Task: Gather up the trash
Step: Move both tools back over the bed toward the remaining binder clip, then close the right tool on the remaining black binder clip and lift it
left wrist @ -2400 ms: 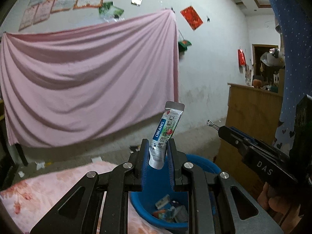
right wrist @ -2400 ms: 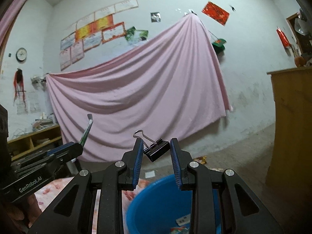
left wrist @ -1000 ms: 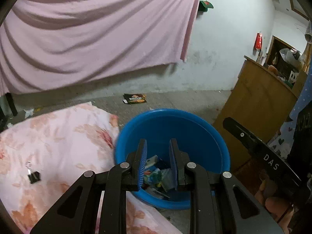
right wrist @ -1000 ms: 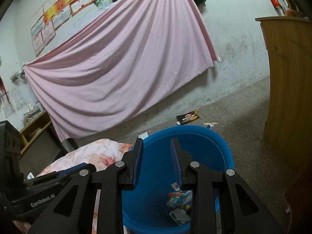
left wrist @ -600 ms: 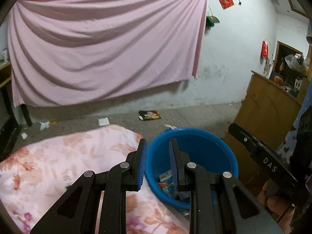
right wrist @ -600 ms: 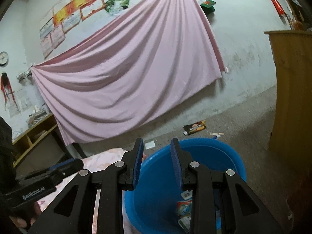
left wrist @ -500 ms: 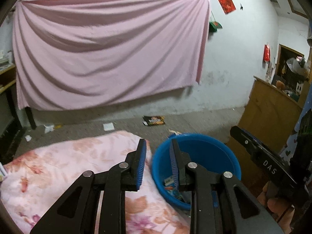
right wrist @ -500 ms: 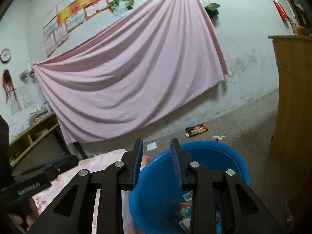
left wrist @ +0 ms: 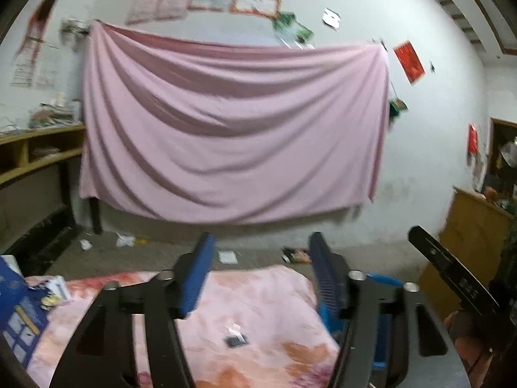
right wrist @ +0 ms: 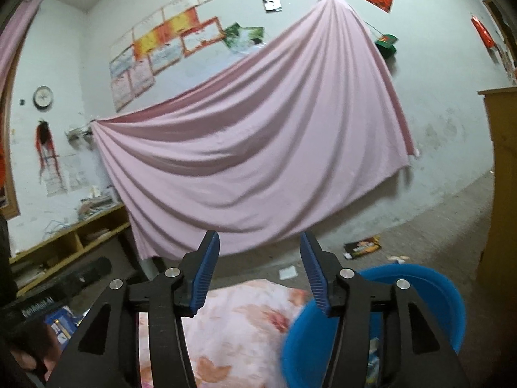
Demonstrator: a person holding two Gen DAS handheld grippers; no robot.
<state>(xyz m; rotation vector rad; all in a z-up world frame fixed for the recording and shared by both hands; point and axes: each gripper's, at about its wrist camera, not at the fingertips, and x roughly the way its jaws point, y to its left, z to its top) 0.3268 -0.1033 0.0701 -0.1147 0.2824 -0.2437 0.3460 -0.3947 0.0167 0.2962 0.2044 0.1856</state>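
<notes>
Above the floral cloth [left wrist: 258, 300]: left gripper [left wrist: 258, 278] and right gripper [right wrist: 258, 271] are held wide and empty.
Binder clip [left wrist: 237, 340]: apparently lined up for pickup.
Blue basin [right wrist: 446, 294]: kept alongside for drops.

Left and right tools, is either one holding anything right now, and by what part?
Nothing is held. The left tool and right tool are both open, with only empty space between their fingers.

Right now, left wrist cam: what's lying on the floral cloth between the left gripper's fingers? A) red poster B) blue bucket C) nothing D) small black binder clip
D: a small black binder clip lies on the floral cloth, framed by the open left gripper.
</notes>
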